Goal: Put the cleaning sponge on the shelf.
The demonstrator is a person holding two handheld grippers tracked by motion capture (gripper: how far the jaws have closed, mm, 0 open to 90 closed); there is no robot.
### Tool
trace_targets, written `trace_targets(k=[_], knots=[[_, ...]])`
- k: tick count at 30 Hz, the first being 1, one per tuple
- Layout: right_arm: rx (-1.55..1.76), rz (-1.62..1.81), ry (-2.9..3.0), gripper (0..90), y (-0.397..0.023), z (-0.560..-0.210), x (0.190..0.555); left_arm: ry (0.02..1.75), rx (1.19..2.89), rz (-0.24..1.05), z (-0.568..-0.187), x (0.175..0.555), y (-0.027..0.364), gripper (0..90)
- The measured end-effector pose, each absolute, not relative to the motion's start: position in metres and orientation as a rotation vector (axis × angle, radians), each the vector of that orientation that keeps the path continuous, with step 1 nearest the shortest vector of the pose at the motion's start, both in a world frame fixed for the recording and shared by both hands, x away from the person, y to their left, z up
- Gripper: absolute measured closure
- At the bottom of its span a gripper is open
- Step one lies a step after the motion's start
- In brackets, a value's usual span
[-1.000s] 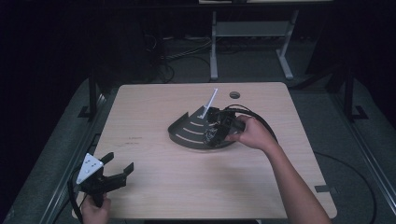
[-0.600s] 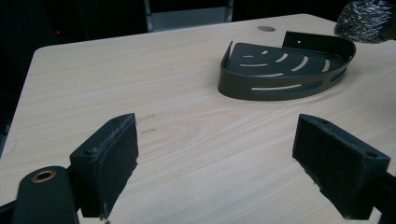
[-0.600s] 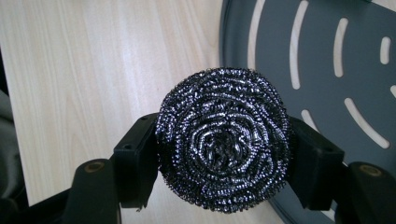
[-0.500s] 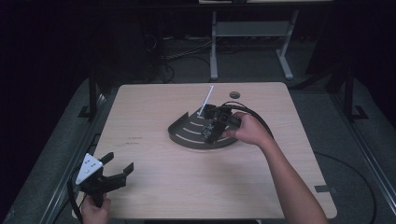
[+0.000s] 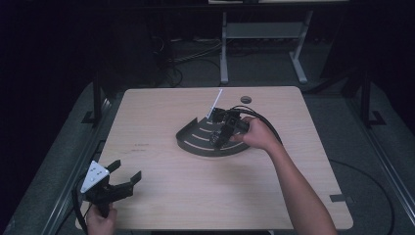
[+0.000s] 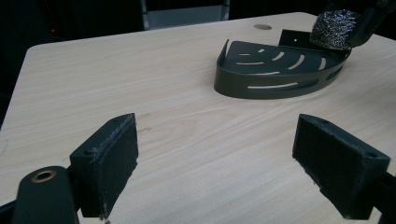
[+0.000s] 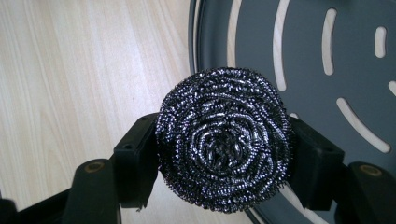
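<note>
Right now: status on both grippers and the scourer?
Right gripper shut on steel scourer, above the dark tray's edge. Left gripper open, idle. Nothing in the way.

No legible text, label, brand or number anywhere.

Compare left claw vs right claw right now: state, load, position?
The left claw is open with nothing between its pads; the right claw is shut on the steel wool scourer. The left claw hangs at the table's near left corner, far from the dark slotted corner tray; the right claw sits over that tray's edge. Both are black, padded, hand-held.
</note>
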State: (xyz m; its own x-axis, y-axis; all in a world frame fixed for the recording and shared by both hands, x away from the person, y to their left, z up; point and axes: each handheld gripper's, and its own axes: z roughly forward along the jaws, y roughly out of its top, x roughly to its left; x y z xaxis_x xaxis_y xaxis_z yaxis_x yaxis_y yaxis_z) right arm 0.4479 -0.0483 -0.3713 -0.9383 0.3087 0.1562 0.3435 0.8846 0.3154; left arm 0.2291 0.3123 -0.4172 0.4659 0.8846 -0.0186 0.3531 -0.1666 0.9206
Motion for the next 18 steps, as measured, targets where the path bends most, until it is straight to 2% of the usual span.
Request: trace_targets(k=[12, 18], knots=[[-0.548, -0.551, -2.943, 33.2, -0.048, -0.364, 0.463, 1.060, 1.732, 0.679, -0.417, 0.229, 0.312, 13.7], [-0.590, -0.513, -2.934, 33.2, -0.049, -0.372, 0.469, 1.064, 1.738, 0.679, -0.417, 0.229, 0.312, 13.7]])
